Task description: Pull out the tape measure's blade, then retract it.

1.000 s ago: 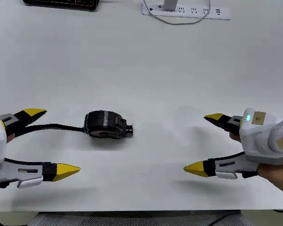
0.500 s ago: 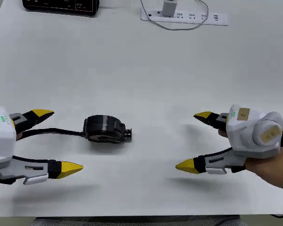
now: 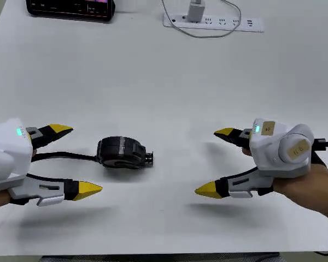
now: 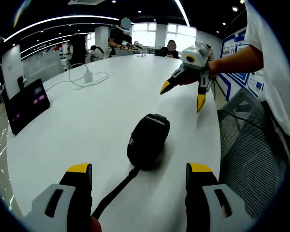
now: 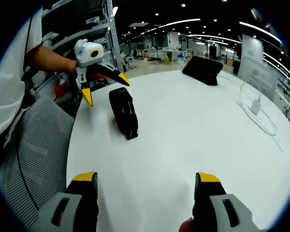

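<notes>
White table (image 3: 169, 71) before me, black tape measure (image 3: 122, 152) lying left of centre, its black cord (image 3: 60, 158) trailing left, power strip (image 3: 213, 22) and dark tablet (image 3: 71, 7) along my far edge

No legible text or labels.

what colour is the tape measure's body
Black. The tape measure shows best in the left gripper view, lying on the white table.
</notes>
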The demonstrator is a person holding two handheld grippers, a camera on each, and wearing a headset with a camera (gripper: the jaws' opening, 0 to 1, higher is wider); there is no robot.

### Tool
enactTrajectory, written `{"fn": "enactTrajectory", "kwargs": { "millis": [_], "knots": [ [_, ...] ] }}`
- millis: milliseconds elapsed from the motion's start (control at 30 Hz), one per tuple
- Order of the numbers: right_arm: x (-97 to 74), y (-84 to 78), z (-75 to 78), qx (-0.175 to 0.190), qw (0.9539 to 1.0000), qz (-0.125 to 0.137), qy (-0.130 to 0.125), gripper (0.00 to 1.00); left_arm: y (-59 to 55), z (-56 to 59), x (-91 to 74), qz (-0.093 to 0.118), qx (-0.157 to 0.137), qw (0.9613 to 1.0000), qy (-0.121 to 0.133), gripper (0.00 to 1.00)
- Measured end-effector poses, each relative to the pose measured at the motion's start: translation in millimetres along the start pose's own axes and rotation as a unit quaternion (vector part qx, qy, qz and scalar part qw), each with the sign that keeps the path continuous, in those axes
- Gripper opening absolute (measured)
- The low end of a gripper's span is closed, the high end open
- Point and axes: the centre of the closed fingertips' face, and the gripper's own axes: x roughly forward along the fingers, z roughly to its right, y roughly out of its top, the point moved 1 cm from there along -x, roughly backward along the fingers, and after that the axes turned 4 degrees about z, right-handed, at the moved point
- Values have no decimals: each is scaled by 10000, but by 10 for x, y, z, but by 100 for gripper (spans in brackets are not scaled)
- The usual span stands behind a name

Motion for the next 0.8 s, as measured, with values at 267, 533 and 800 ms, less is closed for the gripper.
{"fn": "enactTrajectory", "kwargs": {
  "millis": [267,533,800],
  "knots": [
    [54,68,-67,-62,9999,-14,101,80,49,-2,68,-75,149,9997,-163,70],
    [90,122,-84,-93,9997,-31,204,79,47,11,142,-204,214,9991,-310,60],
    [96,157,-66,-98,9997,-32,230,79,51,32,233,-298,314,9980,-462,53]
  ]
}}
